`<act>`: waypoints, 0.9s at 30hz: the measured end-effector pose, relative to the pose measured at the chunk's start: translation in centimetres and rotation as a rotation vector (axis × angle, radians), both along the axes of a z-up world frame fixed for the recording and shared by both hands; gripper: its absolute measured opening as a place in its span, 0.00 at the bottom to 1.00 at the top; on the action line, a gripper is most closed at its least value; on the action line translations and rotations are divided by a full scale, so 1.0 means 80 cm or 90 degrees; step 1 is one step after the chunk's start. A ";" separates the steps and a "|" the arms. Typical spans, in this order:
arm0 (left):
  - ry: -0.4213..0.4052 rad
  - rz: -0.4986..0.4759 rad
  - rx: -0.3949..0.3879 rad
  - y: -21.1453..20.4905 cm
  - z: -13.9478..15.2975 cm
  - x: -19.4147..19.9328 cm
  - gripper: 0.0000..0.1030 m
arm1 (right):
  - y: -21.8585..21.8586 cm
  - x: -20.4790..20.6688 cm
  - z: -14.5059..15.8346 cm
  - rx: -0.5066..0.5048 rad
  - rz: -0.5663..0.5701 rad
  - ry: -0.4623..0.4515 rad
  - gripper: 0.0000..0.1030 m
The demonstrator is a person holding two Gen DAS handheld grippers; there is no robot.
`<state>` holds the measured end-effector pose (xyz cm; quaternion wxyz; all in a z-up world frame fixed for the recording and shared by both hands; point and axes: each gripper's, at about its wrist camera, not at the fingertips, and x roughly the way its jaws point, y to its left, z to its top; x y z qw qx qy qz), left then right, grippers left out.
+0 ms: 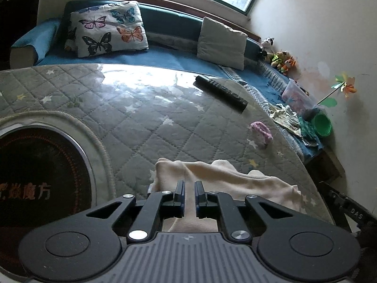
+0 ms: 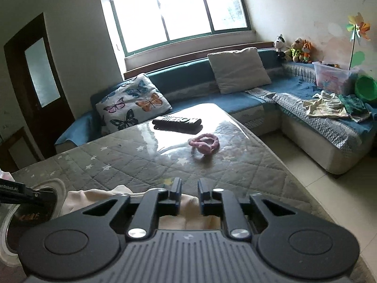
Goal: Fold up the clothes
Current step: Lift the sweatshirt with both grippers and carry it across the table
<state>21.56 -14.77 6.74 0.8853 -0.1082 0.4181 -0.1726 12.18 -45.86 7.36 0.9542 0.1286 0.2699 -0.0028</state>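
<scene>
Table [image 1: 132,108] with a quilted grey cover under clear sheeting carries a round dark cooktop [image 1: 40,165] at the left. Just right of it, the left gripper [image 1: 189,195] stands over a cream cloth [image 1: 235,176], jaws narrowly parted; cloth shows in the gap, but grip cannot be told. The cloth lies crumpled at the near edge, running rightward under the right gripper [image 2: 189,195], whose jaws are likewise narrowly parted above it, grip unclear. Beyond lie a black remote [image 2: 176,123] and a pink hair band [image 2: 205,145]. Further right, loose clothes [image 2: 329,107] rest on the blue sofa [image 2: 294,89].
</scene>
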 end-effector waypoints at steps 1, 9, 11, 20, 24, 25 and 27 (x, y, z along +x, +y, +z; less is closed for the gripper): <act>0.002 0.000 0.001 0.000 -0.001 0.000 0.09 | 0.000 0.000 -0.001 -0.001 0.000 0.000 0.23; 0.007 0.004 0.021 0.001 -0.014 -0.005 0.44 | 0.014 0.001 -0.009 -0.004 0.029 0.015 0.66; 0.011 0.004 0.027 0.001 -0.019 -0.005 0.49 | 0.021 0.004 -0.013 -0.006 0.044 0.020 0.84; 0.022 0.007 0.048 0.003 -0.036 0.005 0.50 | 0.042 0.028 -0.029 0.001 0.101 0.041 0.87; 0.021 0.008 0.060 0.001 -0.039 0.013 0.51 | 0.042 0.047 -0.042 0.014 0.112 0.063 0.87; 0.020 0.008 0.062 0.001 -0.040 0.014 0.52 | 0.041 0.052 -0.047 0.016 0.111 0.071 0.87; 0.019 0.007 0.065 0.000 -0.040 0.018 0.53 | 0.038 0.058 -0.054 0.017 0.105 0.081 0.87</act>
